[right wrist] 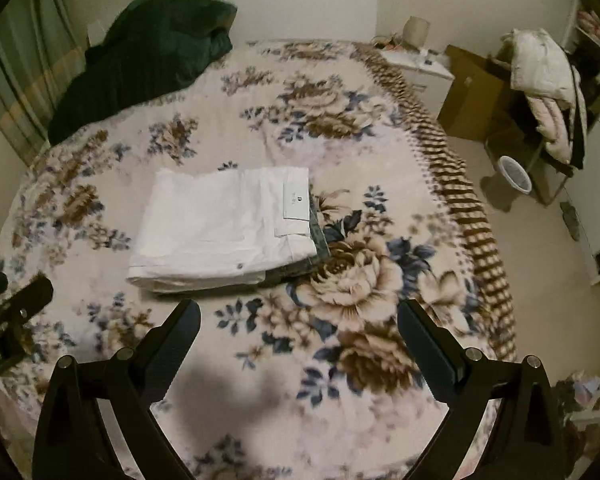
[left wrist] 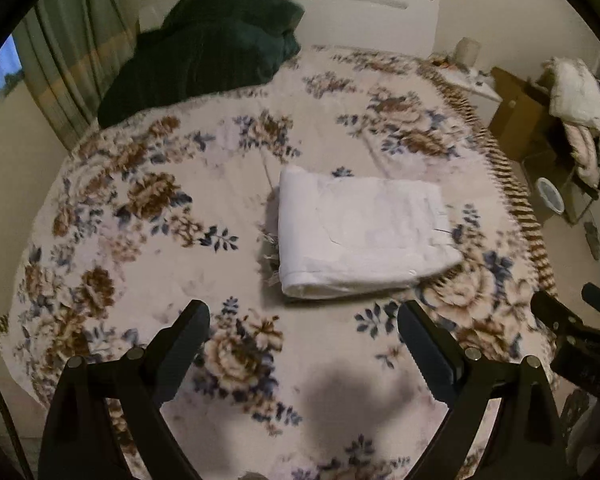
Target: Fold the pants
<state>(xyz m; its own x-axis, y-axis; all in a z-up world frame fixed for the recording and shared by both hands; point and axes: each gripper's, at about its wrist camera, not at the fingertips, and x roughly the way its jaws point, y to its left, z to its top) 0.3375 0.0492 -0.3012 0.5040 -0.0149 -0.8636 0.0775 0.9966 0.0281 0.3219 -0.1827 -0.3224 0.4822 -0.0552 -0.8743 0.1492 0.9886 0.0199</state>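
Observation:
White pants [left wrist: 360, 232] lie folded into a compact rectangle on the floral bedspread [left wrist: 148, 208]. In the right wrist view the pants [right wrist: 224, 228] show a waistband label and a metal button. My left gripper [left wrist: 304, 316] is open and empty, held above the bed just in front of the pants. My right gripper [right wrist: 300, 316] is open and empty, held above the bed in front of and to the right of the pants. The right gripper also shows at the right edge of the left wrist view [left wrist: 560, 320], and the left gripper at the left edge of the right wrist view [right wrist: 16, 300].
A dark green blanket [left wrist: 204, 52] is heaped at the bed's far left by the curtains. Right of the bed stand a nightstand [right wrist: 416, 64], a cardboard box [right wrist: 472, 96], a chair draped with clothes [right wrist: 548, 80] and a small waste bin [right wrist: 514, 174].

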